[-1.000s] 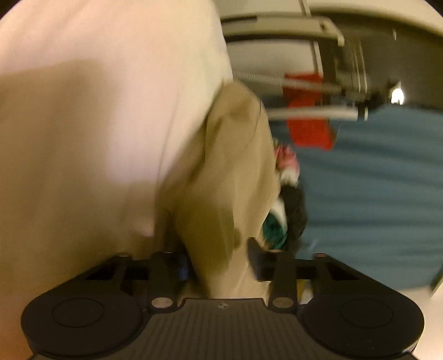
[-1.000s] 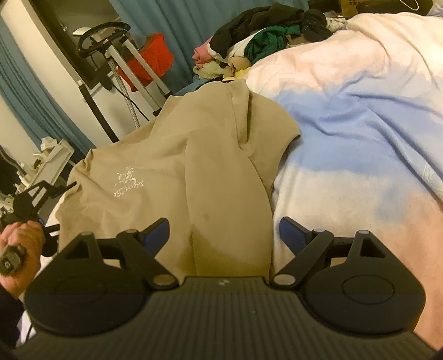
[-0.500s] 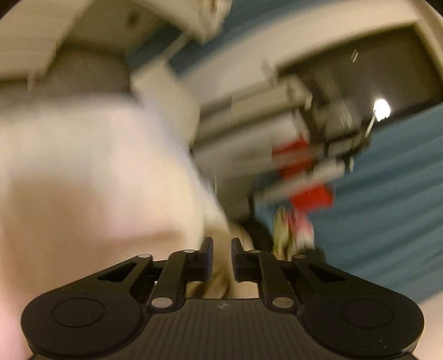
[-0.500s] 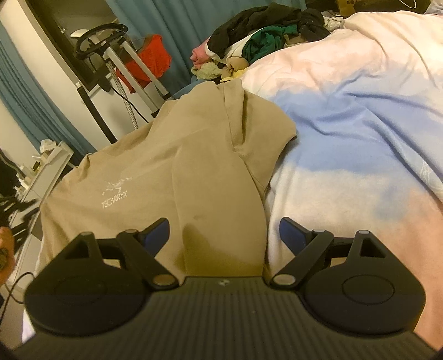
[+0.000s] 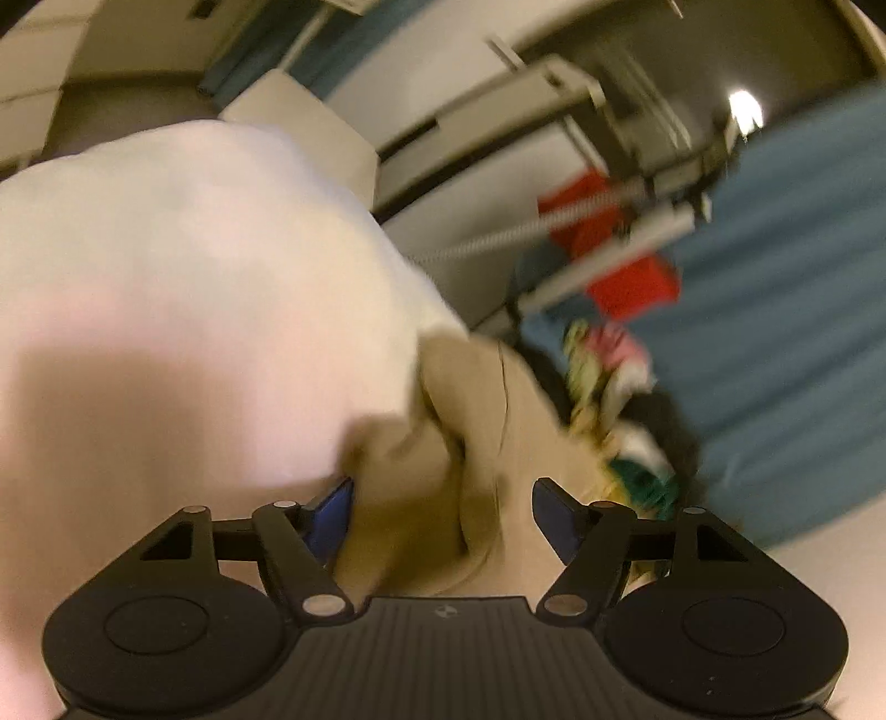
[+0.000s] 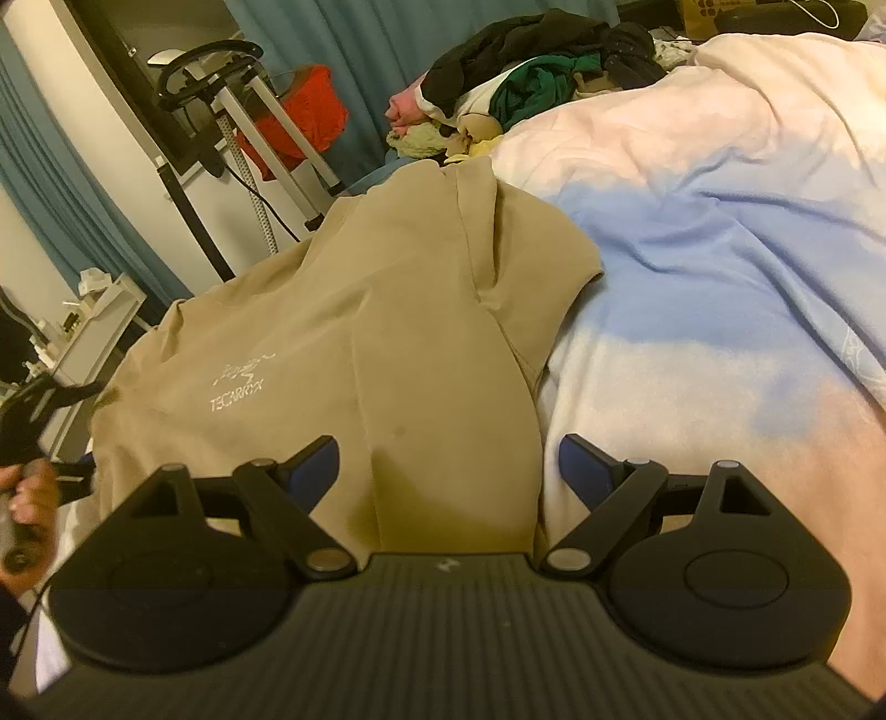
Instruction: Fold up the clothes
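Observation:
A tan T-shirt [image 6: 360, 332] with a white chest logo lies spread on the bed's pink and blue duvet [image 6: 720, 249]. My right gripper [image 6: 448, 459] hovers open over the shirt's near edge, its pads clear of the cloth. In the left wrist view the picture is blurred. There my left gripper [image 5: 443, 515] has its jaws opening, with a bunched fold of the tan shirt [image 5: 443, 471] lying loose between them, not pinched. At the far left of the right wrist view, a hand [image 6: 27, 498] holds the left gripper [image 6: 33, 410] by the shirt's left edge.
A pile of mixed clothes [image 6: 526, 72] sits at the bed's far end. Beside the bed stand a garment steamer on a pole [image 6: 238, 111], a red item [image 6: 304, 111] and blue curtains [image 6: 387, 33]. A white shelf unit [image 6: 94, 310] is at the left.
The left gripper's jaws went from nearly shut to wide apart and its view swung and rolled. The shirt's left side now lies drawn out flatter. The right gripper stayed still.

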A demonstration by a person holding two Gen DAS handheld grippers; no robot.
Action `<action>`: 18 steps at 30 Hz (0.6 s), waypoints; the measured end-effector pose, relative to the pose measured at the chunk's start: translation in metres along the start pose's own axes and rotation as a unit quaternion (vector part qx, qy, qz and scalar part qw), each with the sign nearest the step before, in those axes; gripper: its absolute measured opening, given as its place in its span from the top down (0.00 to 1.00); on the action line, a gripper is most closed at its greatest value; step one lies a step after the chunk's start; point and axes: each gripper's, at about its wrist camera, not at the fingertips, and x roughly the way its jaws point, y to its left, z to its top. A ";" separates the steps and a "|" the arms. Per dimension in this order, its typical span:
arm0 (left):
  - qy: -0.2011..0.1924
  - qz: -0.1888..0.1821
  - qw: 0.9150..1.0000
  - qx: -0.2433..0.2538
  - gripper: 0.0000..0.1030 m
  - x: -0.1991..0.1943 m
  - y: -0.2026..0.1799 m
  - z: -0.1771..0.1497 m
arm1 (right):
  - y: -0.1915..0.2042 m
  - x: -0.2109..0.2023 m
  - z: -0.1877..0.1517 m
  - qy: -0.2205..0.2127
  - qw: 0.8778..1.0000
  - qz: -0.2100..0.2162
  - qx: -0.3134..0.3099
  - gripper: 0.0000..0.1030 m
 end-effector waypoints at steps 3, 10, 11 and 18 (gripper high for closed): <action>-0.027 0.070 0.995 0.069 0.72 0.017 -0.027 -0.011 | 0.001 0.001 0.000 0.000 1.000 -0.002 -0.004 0.15; -0.143 0.113 0.820 0.542 0.88 0.013 -0.149 -0.111 | 0.009 0.003 -0.001 -0.003 1.000 -0.002 -0.028 0.14; -0.131 0.097 0.791 0.589 0.88 0.015 -0.158 -0.131 | 0.008 0.003 -0.001 -0.003 1.000 -0.002 -0.028 0.14; -0.005 0.055 0.785 0.617 0.61 0.012 -0.174 -0.202 | 0.008 0.002 -0.002 -0.007 1.000 0.003 -0.027 0.15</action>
